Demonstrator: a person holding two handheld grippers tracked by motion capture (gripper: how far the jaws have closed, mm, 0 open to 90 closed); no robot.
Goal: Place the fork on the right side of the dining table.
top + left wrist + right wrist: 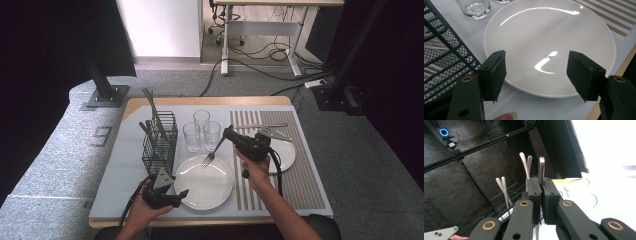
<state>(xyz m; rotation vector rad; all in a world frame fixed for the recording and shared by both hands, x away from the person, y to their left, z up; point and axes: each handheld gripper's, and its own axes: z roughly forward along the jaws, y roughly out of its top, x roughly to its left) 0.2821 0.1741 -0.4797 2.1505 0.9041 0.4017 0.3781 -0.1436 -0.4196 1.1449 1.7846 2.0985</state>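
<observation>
Right gripper (231,134) was clamped on a fork (212,151) by its handle, tines hanging above the near plate's (200,192) rim at about 12 o'clock. Left gripper (181,194) rested at that plate's 9 o'clock with jaws moderately apart and nothing between them. Risk, as a judgement: the thin handle could pivot in the pads, so the tines might strike the plate or the glasses (201,131) just beyond. The right gripper view showed the handle (541,170) pinched between the pads, with other cutlery upright in the wire caddy (509,195) behind; the high view showed the whole fork and its place on the counter (120,170).
</observation>
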